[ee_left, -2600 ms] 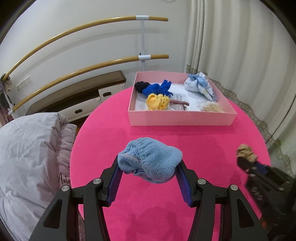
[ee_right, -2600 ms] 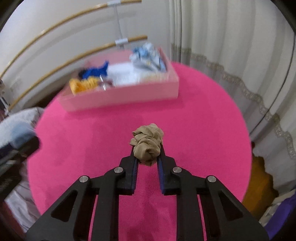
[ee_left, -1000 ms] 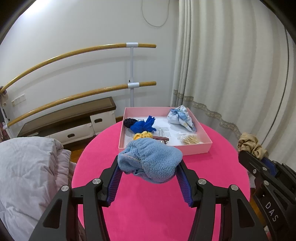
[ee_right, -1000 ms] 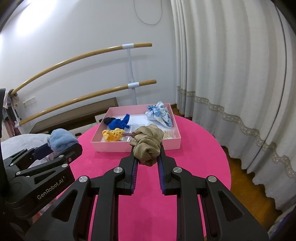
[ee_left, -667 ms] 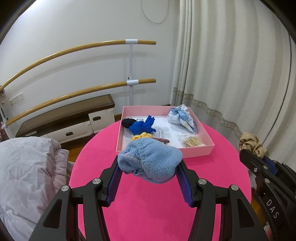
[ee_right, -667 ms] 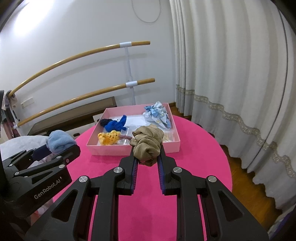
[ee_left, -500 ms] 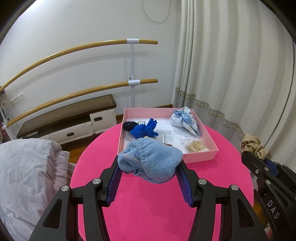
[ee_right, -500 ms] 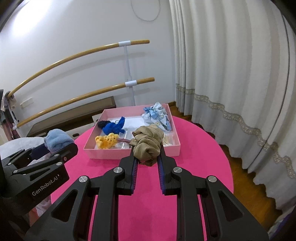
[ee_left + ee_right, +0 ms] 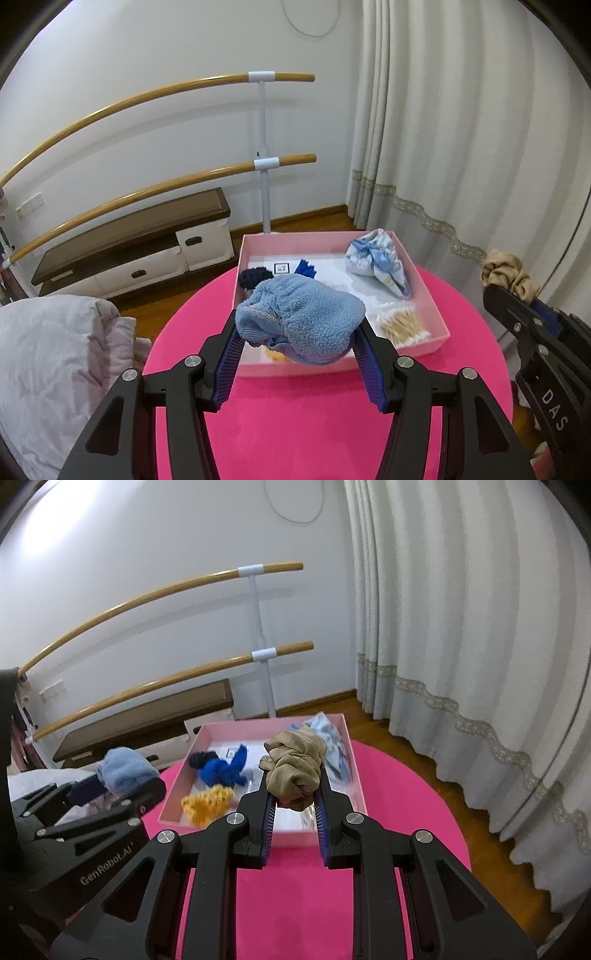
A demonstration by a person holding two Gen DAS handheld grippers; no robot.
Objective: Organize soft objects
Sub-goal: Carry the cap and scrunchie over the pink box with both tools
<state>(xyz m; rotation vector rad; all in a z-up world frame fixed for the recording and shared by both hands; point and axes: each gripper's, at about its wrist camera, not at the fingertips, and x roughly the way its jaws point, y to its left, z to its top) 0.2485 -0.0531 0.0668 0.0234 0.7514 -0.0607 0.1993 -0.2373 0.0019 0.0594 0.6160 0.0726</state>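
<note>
My left gripper (image 9: 297, 334) is shut on a fluffy light blue cloth (image 9: 303, 317), held above the near edge of the pink box (image 9: 424, 280). My right gripper (image 9: 294, 792) is shut on a tan scrunchie (image 9: 295, 770), held over the box's near right part (image 9: 356, 775). The box holds a dark blue scrunchie (image 9: 221, 770), a yellow scrunchie (image 9: 207, 801), a black one (image 9: 253, 277), a pale blue patterned cloth (image 9: 376, 260) and a bag of cotton swabs (image 9: 400, 325). The tan scrunchie also shows at the right of the left wrist view (image 9: 508, 271).
The box sits on a round pink table (image 9: 295, 424). A grey quilt (image 9: 55, 362) lies to the left. Wooden wall bars (image 9: 166, 96), a low cabinet (image 9: 136, 243) and white curtains (image 9: 461, 147) stand behind the table.
Both grippers have moved forward toward the pink box, still holding their items. The box now lies directly under the blue cloth and the tan scrunchie.
</note>
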